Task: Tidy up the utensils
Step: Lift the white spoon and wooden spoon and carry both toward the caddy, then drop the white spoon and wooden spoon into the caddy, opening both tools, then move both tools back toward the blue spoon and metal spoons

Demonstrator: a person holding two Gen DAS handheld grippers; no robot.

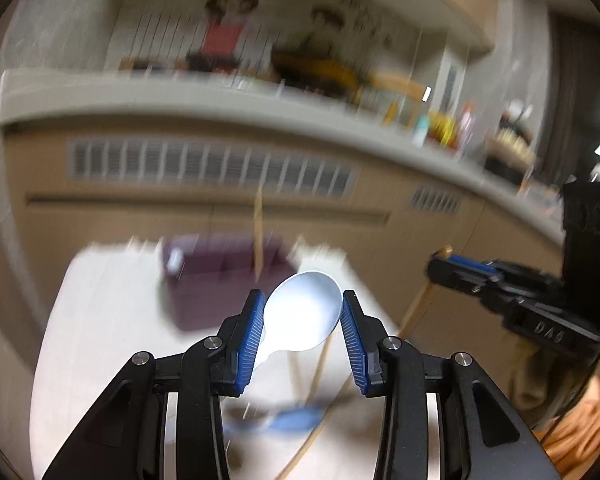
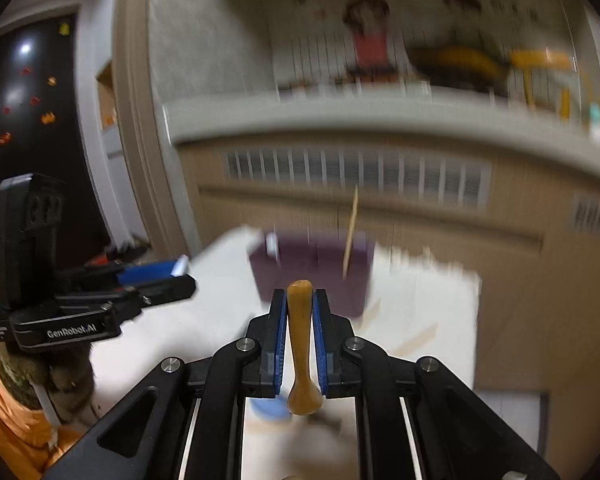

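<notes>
Right tool (image 2: 300, 316) is clamped tight on a wooden spoon (image 2: 300, 344), pinching the thin handle with the wider end hanging below the pads. Wood's light and stiff, so that mid-handle hold looks solid to me. Left tool (image 1: 303, 320) has a white spoon (image 1: 304, 312) between its pads by the bowl, handle trailing down; it's probably smooth plastic or ceramic, so I'd guess it's slippery and could twist. Underneath, more chopsticks (image 1: 320, 364) and a blue thing lie on the white table (image 1: 100, 320). Farther back sits the purple organizer box (image 2: 312, 276) with one chopstick (image 2: 351, 236) standing in it.
</notes>
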